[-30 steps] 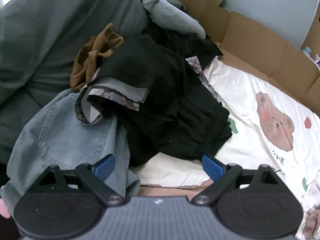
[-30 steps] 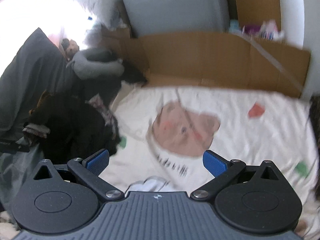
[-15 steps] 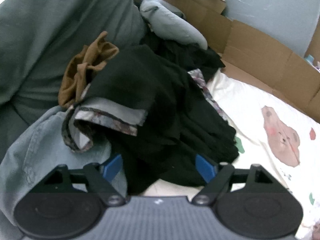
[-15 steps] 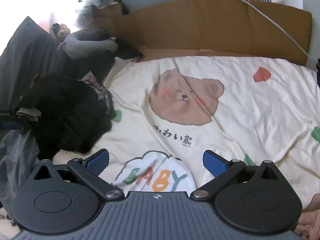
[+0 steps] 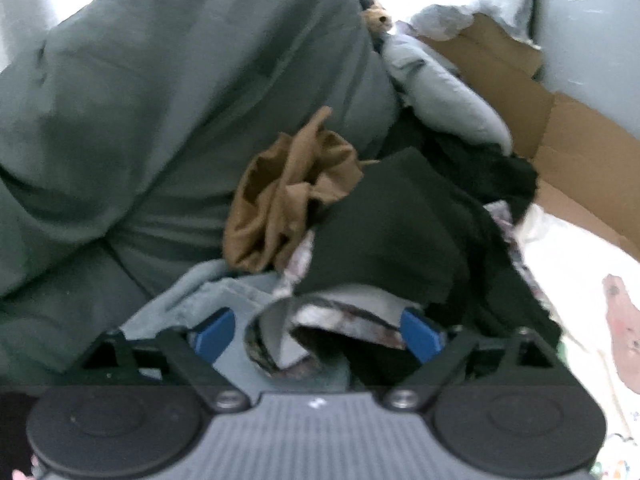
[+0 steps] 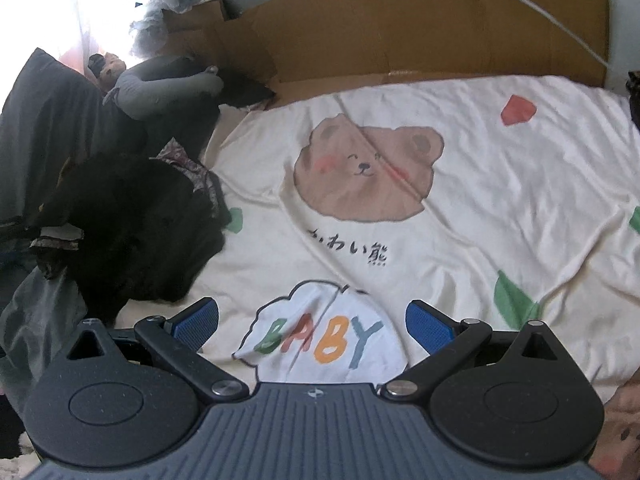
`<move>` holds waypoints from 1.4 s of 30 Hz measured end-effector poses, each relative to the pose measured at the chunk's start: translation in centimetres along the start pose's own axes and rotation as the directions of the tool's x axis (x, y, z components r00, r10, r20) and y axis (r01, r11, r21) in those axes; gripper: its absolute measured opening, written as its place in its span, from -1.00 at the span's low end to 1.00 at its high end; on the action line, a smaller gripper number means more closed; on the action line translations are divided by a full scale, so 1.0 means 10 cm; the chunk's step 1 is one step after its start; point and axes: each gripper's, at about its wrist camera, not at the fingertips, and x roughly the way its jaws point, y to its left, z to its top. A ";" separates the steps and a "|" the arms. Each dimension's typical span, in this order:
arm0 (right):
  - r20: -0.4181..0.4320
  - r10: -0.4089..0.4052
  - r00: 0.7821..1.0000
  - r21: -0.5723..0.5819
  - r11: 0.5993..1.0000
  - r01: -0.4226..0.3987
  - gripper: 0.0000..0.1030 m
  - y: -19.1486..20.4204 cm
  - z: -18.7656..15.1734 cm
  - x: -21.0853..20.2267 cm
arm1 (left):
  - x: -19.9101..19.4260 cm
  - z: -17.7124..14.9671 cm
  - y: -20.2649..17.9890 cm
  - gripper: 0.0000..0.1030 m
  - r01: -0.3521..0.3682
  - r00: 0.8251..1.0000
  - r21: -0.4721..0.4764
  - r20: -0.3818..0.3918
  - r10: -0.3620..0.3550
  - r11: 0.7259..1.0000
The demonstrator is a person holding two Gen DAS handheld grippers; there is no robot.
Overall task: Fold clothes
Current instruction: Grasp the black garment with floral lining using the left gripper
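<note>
Between the left gripper's (image 5: 318, 334) opening blue pads now sits the curled grey, floral-lined garment hem (image 5: 280, 344), not yet pinched; a second ago pale sheet showed there, so a pick from the crumpled clothes pile (image 5: 392, 232) looks imminent. Right gripper (image 6: 312, 322), spread and empty, hangs tilted downward over the cream bear-print bedsheet (image 6: 500, 200).

**Pile of clothes on the bed**

Heaped in a messy pile (image 5: 360, 240), none folded yet. Big black piece (image 5: 400, 232) on top, crumpled. Scrunched brown one (image 5: 288, 196) just behind it. Soft blue jeans (image 5: 224, 300) underneath in front. Grey patterned bit (image 5: 344, 312) sticking out between black and blue.
</note>
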 end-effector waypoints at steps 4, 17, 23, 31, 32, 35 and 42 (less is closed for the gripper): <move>-0.010 0.012 1.000 0.003 1.000 -0.012 1.00 0.03 -0.01 0.00 | 0.19 0.04 0.03 0.80 -0.005 1.000 -0.021 -0.004 0.005 1.000; 0.007 0.008 1.000 0.041 0.999 -0.008 1.00 0.04 0.02 -0.09 | -0.08 0.00 -0.09 -0.89 0.137 0.990 -0.047 0.043 -0.135 0.990; 0.036 0.020 0.999 0.036 0.999 -0.021 1.00 0.10 0.08 -0.23 | -0.45 -0.10 -0.31 -0.90 0.233 0.970 0.000 0.070 -0.233 0.972; 0.083 0.039 0.996 0.044 0.998 -0.043 1.00 0.17 0.14 -0.49 | -0.84 -0.31 -0.67 -0.91 0.334 0.939 0.058 0.064 -0.337 0.941; 0.089 0.043 0.995 0.046 0.998 -0.047 1.00 0.17 0.15 -0.52 | -0.88 -0.35 -0.71 -0.91 0.348 0.934 0.066 0.058 -0.351 0.935; 0.105 0.056 0.993 0.053 0.997 -0.061 1.00 0.20 0.19 -0.60 | -1.02 -0.48 -0.89 -0.91 0.395 0.917 0.076 0.036 -0.398 0.916; 0.116 0.130 0.985 0.042 0.990 -0.136 0.99 0.28 0.19 -0.73 | -1.26 -0.86 -1.34 -0.91 0.503 0.864 0.125 -0.034 -0.503 0.855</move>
